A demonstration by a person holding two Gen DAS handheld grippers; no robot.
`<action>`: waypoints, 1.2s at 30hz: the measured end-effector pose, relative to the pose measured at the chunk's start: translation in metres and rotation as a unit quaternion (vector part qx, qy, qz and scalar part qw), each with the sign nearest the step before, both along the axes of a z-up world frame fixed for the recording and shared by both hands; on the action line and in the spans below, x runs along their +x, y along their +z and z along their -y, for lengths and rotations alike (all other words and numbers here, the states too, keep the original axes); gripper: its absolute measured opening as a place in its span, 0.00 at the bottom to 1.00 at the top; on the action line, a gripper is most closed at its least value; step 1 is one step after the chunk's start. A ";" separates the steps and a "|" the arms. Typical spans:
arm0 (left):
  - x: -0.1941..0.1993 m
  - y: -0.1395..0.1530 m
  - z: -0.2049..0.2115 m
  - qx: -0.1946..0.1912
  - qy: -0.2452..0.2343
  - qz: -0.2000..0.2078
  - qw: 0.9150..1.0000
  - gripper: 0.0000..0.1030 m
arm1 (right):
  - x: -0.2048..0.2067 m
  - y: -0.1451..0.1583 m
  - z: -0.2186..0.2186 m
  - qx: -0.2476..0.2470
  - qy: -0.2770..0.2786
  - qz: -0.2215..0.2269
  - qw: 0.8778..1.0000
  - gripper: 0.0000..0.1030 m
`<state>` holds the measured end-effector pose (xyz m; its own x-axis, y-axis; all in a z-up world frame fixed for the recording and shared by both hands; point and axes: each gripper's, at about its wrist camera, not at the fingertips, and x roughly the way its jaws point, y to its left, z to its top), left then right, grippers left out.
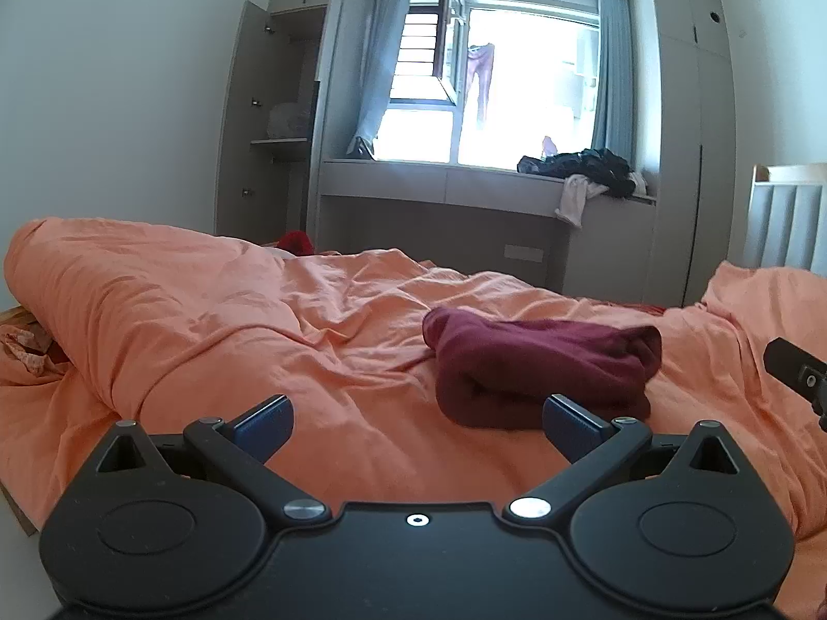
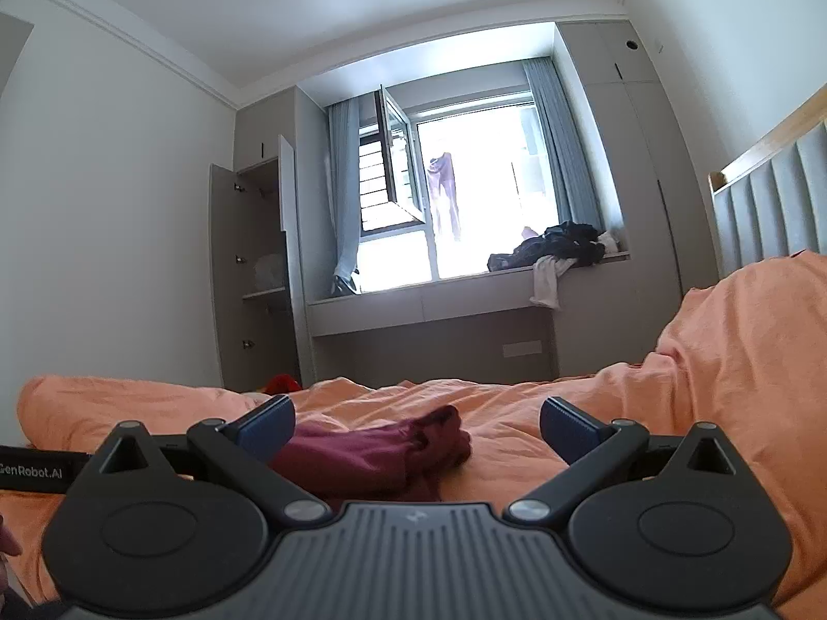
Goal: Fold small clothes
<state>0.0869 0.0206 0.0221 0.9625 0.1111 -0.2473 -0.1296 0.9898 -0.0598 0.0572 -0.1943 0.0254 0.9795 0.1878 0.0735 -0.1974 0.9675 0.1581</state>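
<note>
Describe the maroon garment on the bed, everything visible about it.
The maroon garment is a soft, knit-looking cloth of one dark red colour, folded into a thick, roughly oblong bundle with rolled, rounded edges and layers showing at its near end. It lies flat on the rumpled orange bedcover, touching nothing else. The left tool and right tool are both open and short of it, holding nothing. What kind of garment it is cannot be told.

There was one maroon garment (image 1: 542, 367) folded on one orange duvet (image 1: 207, 330). Two grippers (image 1: 417, 426) (image 2: 416, 426) hovered, each with two blue pads. One window (image 1: 517, 77), two curtains, one clothes pile (image 1: 594, 168).
</note>
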 end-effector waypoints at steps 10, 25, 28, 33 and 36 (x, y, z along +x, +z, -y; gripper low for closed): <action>-0.004 -0.022 0.007 0.007 -0.008 -0.012 1.000 0.99 | -0.013 -0.027 0.004 -0.022 -0.010 -0.027 0.999 1.00; -0.005 -0.026 0.013 0.024 -0.010 -0.013 1.000 0.99 | -0.005 -0.042 0.001 -0.030 0.003 -0.056 0.998 1.00; -0.003 -0.026 0.013 0.024 -0.010 -0.016 1.000 0.99 | -0.005 -0.042 0.000 -0.031 0.002 -0.056 0.998 1.00; -0.002 -0.027 0.014 0.027 -0.010 -0.018 0.999 0.99 | -0.002 -0.041 0.003 -0.030 0.001 -0.057 0.998 1.00; -0.002 -0.026 0.014 0.026 -0.009 -0.018 0.999 1.00 | -0.003 -0.041 0.002 -0.031 0.000 -0.057 0.998 1.00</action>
<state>0.0847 0.0069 -0.0044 0.9550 0.1067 -0.2767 -0.1119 0.9937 -0.0029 0.0543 -0.1966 -0.0159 0.9807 0.1891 -0.0494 -0.1821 0.9760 0.1195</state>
